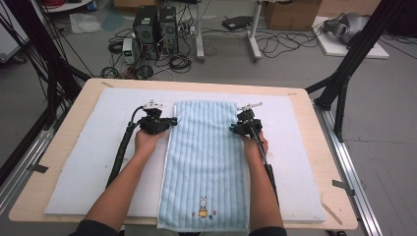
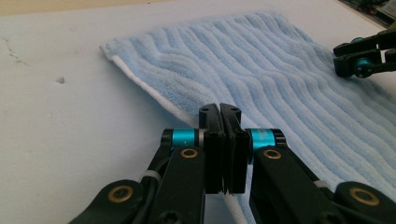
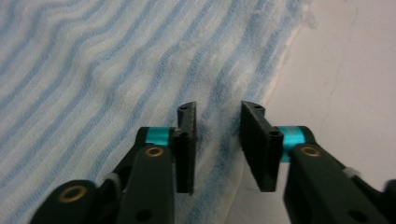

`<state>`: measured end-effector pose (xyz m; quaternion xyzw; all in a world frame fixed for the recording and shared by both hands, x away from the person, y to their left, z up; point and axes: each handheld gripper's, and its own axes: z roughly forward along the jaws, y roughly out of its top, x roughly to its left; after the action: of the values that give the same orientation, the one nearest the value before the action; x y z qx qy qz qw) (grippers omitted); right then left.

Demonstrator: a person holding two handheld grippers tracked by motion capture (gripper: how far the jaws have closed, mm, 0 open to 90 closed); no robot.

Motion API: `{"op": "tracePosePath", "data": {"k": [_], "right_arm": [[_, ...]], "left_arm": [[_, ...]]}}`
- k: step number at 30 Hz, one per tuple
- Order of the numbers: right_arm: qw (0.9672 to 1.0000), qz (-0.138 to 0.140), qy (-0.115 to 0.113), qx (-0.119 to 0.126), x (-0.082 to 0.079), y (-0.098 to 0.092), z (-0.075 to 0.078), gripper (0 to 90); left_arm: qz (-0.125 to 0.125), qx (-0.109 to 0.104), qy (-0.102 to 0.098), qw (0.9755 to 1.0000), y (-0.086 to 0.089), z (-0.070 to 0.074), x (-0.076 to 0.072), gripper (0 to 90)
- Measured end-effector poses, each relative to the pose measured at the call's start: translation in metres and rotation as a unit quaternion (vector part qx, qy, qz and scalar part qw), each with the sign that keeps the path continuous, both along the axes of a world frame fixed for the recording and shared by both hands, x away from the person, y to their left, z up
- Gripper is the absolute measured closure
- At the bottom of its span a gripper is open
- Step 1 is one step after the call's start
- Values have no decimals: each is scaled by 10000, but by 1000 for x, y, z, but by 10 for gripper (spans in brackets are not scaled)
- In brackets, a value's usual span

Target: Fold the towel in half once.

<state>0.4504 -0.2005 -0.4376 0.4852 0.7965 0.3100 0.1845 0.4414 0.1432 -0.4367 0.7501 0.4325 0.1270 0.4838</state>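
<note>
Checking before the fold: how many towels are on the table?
1. The light blue striped towel lies flat down the middle of the white mat, rabbit picture at the near end; another beneath it would be hidden.

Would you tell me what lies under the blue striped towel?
The towel lies on a white mat that covers the wooden table. The mat shows all round it; whatever lies directly beneath the towel's middle is covered.

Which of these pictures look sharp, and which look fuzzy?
High view: evenly lit, fairly sharp, soft shadows. Left gripper view: the light-blue striped terry towel is crisp, the near tool slightly soft. Right gripper view: the towel's weave is blurred and washed out.
</note>
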Motion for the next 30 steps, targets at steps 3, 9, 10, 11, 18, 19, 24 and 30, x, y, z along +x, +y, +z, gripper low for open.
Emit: {"op": "tracePosePath", "data": {"k": [3,9,10,11,18,19,24,30], "right_arm": [[9999,134,3,-27,-1,2,1,830],[9993,103,-166,324,-9,-3,4,850],[9992,99,-198,346,-11,-4,6,850],[9989,103,-215,407,-12,-5,8,850],[9971,146,-416,619,-24,-11,27,850],[9969,154,-426,650,-27,-12,29,850],[9940,187,-573,909,-38,-18,39,850],[9924,337,-704,956,-53,-18,50,850]], "left_arm": [[-8,-32,-12,10000,2,2,0,879],[-106,-299,-154,9994,7,13,-4,878],[-144,-341,-144,9992,9,15,-5,878],[-149,-372,-133,9991,10,16,-5,878],[-230,-567,-201,9979,12,29,-13,878],[-253,-580,-226,9977,12,31,-15,878],[-301,-688,-294,9967,16,34,-27,878],[-358,-724,-310,9962,20,40,-38,877]]}}
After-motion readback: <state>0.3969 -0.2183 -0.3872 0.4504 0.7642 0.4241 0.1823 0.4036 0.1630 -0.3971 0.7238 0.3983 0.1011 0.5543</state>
